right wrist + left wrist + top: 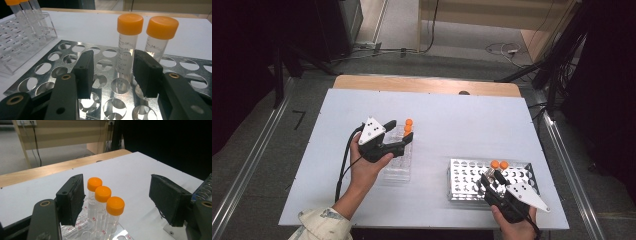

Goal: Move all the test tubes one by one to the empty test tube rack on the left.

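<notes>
Tools both gape empty: left tool [117,200] wide beside orange-capped tubes [103,202], right tool [113,75] narrower over metal rack [45,67].

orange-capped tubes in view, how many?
5. Three in a row in the clear rack. Two side by side in the metal rack. None seem hidden.

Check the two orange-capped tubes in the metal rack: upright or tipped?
Upright: both tubes stand vertical in the metal rack's holes, caps on top.

Capped tubes [130,42] beyond jaws; table [452,115] between racks open.
</notes>
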The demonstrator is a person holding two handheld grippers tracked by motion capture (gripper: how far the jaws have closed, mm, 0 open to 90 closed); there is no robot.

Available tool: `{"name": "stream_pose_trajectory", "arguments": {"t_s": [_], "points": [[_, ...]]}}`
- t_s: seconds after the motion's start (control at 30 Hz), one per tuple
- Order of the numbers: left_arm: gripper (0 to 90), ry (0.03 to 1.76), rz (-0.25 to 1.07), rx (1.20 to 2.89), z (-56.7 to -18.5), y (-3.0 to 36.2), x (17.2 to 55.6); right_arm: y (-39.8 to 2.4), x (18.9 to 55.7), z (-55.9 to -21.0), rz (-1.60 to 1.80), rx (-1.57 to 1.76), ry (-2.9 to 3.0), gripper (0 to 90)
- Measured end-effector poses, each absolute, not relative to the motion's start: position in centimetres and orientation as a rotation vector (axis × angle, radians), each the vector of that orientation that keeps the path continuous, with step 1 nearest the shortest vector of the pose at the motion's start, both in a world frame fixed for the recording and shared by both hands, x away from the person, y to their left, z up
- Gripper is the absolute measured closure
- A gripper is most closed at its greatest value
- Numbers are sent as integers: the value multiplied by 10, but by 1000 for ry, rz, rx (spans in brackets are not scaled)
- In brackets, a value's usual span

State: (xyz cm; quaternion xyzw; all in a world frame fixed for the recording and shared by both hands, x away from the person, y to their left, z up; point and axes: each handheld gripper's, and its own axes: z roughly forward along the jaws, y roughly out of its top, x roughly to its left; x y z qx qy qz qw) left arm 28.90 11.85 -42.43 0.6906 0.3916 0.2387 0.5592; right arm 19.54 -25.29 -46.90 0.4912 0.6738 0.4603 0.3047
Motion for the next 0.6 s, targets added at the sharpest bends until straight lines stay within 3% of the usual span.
{"name": "stream_pose_trajectory", "arguments": {"t_s": [0.4, 0.6], "points": [[296, 918, 558, 1631, -424, 117, 289, -250, 204, -471, 1171, 1311, 1747, 644], [296, 916, 556, 1633, -425, 115, 288, -248, 207, -471, 1153, 1319, 1747, 660]]}}
